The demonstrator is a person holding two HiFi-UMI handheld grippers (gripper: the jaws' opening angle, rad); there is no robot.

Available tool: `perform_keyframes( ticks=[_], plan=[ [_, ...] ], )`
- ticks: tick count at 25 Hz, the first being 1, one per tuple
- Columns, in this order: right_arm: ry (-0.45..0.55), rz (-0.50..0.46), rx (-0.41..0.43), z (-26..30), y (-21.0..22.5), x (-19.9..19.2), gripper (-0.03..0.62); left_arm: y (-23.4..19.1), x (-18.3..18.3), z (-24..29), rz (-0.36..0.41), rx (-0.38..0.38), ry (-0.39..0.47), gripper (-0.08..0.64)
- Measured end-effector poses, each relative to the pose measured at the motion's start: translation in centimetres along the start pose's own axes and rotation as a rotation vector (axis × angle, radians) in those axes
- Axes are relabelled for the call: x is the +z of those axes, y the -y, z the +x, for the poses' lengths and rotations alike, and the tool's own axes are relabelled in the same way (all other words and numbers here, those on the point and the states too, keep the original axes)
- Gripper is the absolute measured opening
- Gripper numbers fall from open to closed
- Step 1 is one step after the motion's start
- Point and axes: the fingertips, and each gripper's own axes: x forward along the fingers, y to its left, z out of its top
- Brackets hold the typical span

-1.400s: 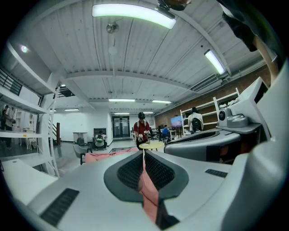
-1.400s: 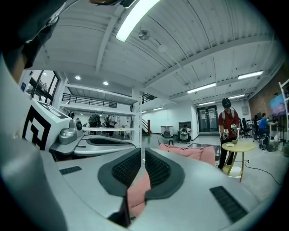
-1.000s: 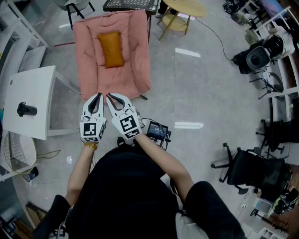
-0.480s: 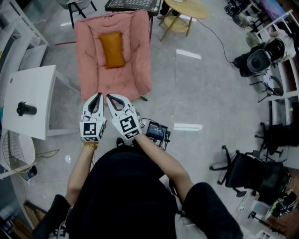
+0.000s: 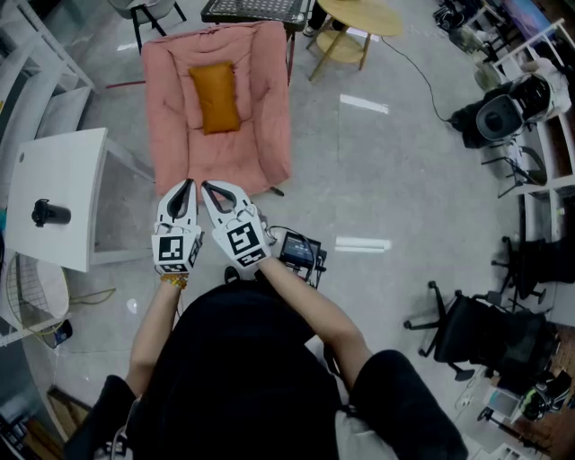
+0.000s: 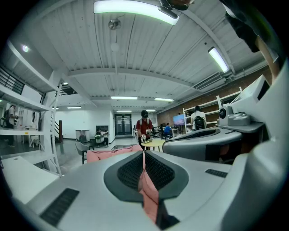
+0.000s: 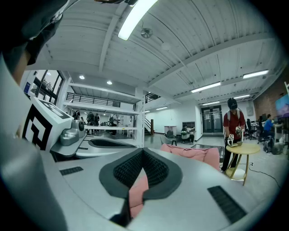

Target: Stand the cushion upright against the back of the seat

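An orange cushion (image 5: 214,95) lies flat on the upper part of a pink padded chair (image 5: 260,135) in the head view. My left gripper (image 5: 190,184) and right gripper (image 5: 206,187) are side by side just below the chair's near edge, both shut with nothing between the jaws. They point level toward the chair. The left gripper view has the left gripper (image 6: 144,153) shut, with the pink chair (image 6: 106,155) beyond it. Seen from the right gripper view, the right gripper (image 7: 143,150) is shut too, the pink chair (image 7: 194,154) ahead of it. The cushion is hidden in both gripper views.
A white table (image 5: 54,193) with a black object (image 5: 49,212) stands left of the chair. A round wooden side table (image 5: 355,16) is at the upper right, a black device (image 5: 298,252) with cables on the floor near my right arm. Office chairs and equipment line the right side.
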Motion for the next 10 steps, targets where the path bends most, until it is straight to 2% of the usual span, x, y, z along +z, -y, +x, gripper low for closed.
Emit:
perform_keyframes(
  ticks=[10],
  plan=[
    [0.018, -0.006, 0.031, 1.1, 1.8, 0.2, 0.015, 0.1, 0.0, 2.1, 0.009, 0.021, -0.011, 0.025]
  ],
)
